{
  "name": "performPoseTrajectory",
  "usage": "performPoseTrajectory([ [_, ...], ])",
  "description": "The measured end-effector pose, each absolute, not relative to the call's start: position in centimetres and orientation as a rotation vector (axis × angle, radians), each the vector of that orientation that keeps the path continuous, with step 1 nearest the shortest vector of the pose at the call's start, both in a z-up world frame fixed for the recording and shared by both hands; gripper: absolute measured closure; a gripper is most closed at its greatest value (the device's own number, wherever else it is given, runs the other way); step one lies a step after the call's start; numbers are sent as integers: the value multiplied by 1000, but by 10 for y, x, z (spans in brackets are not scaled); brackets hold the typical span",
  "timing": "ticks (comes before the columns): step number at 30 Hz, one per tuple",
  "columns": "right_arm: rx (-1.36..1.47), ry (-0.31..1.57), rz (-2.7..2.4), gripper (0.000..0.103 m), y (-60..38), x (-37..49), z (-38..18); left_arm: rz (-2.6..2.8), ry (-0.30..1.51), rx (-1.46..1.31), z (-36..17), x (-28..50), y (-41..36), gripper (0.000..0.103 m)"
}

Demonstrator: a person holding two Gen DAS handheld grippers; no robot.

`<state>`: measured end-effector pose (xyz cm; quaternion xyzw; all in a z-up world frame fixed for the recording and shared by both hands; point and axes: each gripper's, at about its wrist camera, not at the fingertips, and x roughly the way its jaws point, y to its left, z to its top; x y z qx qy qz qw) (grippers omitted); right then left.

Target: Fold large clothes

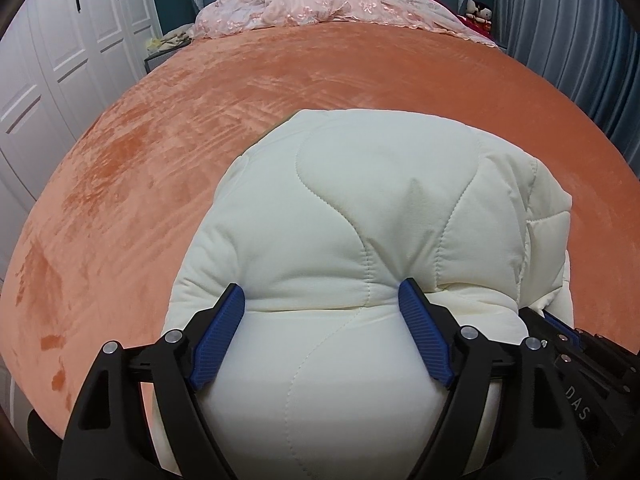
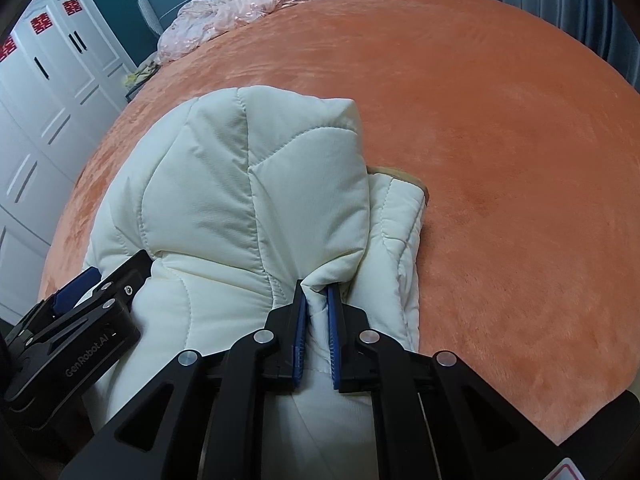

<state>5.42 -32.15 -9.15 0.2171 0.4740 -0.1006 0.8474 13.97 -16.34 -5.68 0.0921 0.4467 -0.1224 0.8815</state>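
A cream quilted padded jacket (image 1: pixel 360 208) lies bunched and partly folded on the orange bed cover; it also shows in the right wrist view (image 2: pixel 240 184). My left gripper (image 1: pixel 322 294) is open, its blue pads (image 1: pixel 218 336) wide apart and pressed against a thick fold of the jacket between them. My right gripper (image 2: pixel 317 294) is shut on a pinch of the jacket's edge. In the left wrist view the right gripper shows at the lower right (image 1: pixel 568 344). In the right wrist view the left gripper shows at the lower left (image 2: pixel 76 296).
The orange plush bed cover (image 1: pixel 200 128) spreads wide around the jacket, also in the right wrist view (image 2: pixel 500 140). A pink lace blanket (image 1: pixel 320 8) lies at the headboard. White wardrobe doors (image 1: pixel 48 60) stand left. Blue-grey curtains (image 1: pixel 580 40) hang right.
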Motion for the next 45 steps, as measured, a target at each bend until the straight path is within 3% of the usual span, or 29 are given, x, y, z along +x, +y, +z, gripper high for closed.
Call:
performPoseTrajectory([
  [7, 529, 1014, -177, 93, -334, 50, -75, -285, 973, 172, -46, 141, -156, 26],
  [9, 599, 987, -159, 83, -343, 32, -53, -308, 1021, 113, -30, 138, -141, 26],
  [16, 603, 994, -64, 83, -333, -30, -17, -369, 1105, 28, -4, 93, -92, 27],
  [18, 610, 1006, -41, 69, -326, -43, -19, -385, 1133, -4, -7, 80, -84, 27],
  [20, 621, 1028, -36, 62, -320, -48, -23, -372, 1143, 5, -11, 68, -80, 27],
  [24, 590, 1085, -13, 64, -306, -52, -38, -350, 1140, 64, -19, 55, -80, 26],
  [27, 556, 1091, -26, 82, -301, -57, -43, -342, 1147, 69, -23, 53, -79, 25],
  [30, 551, 1081, -13, 91, -297, -59, -37, -331, 1148, 80, -23, 50, -79, 25],
  [45, 426, 1194, -116, 92, -271, -40, -75, -288, 1163, 123, -42, 43, -85, 18],
])
